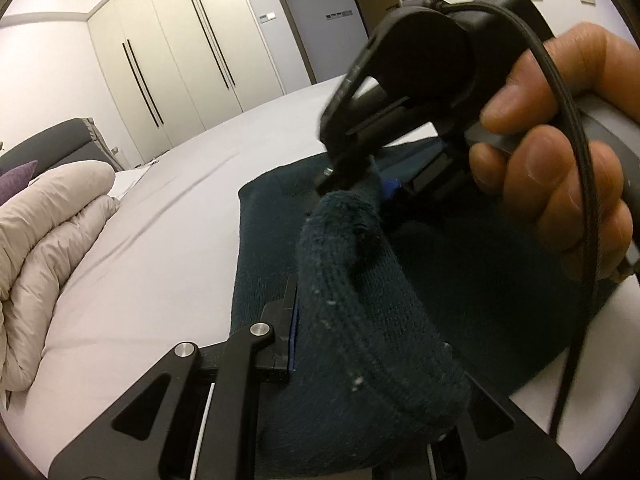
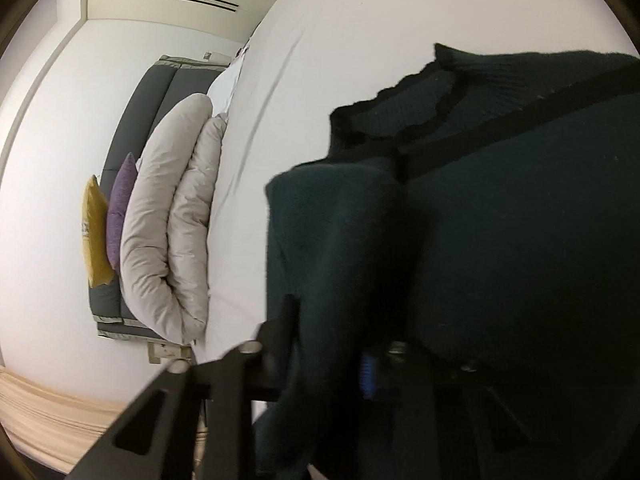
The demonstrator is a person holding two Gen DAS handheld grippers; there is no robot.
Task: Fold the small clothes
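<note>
**Inspector:** State the grippers and the garment.

**Operator:** In my left wrist view, the left gripper (image 1: 340,344) sits at the bottom centre of the frame. Its jaws are clamped on a ribbed band of the dark green sweater (image 1: 500,280), which bulges up between the black finger (image 1: 286,332) and the far side of the mechanism.

**Inspector:** And the right?

**Operator:** The right gripper (image 1: 344,176) appears in the upper right of that same view, held by a person's hand (image 1: 560,152) with a black cable looping over it. Its tips are pinched on a raised fold of the sweater. In my right wrist view the gripper (image 2: 328,360) is at the bottom centre, blurred, with dark knit (image 2: 520,240) bunched between the jaws; I read it as gripping the fabric.

**Inspector:** Where does the garment lie?

**Operator:** On the white bed sheet (image 1: 160,240), filling the lower right of both frames. The collar (image 2: 460,92) shows in the upper right of the right wrist view.

**Inspector:** Surroundings?

**Operator:** A folded beige duvet (image 1: 48,240) lies at the left edge, well apart from the sweater. A purple cushion (image 2: 122,208) and a yellow cushion (image 2: 94,232) stand beside it. Wardrobe doors (image 1: 172,60) occupy the upper left.
</note>
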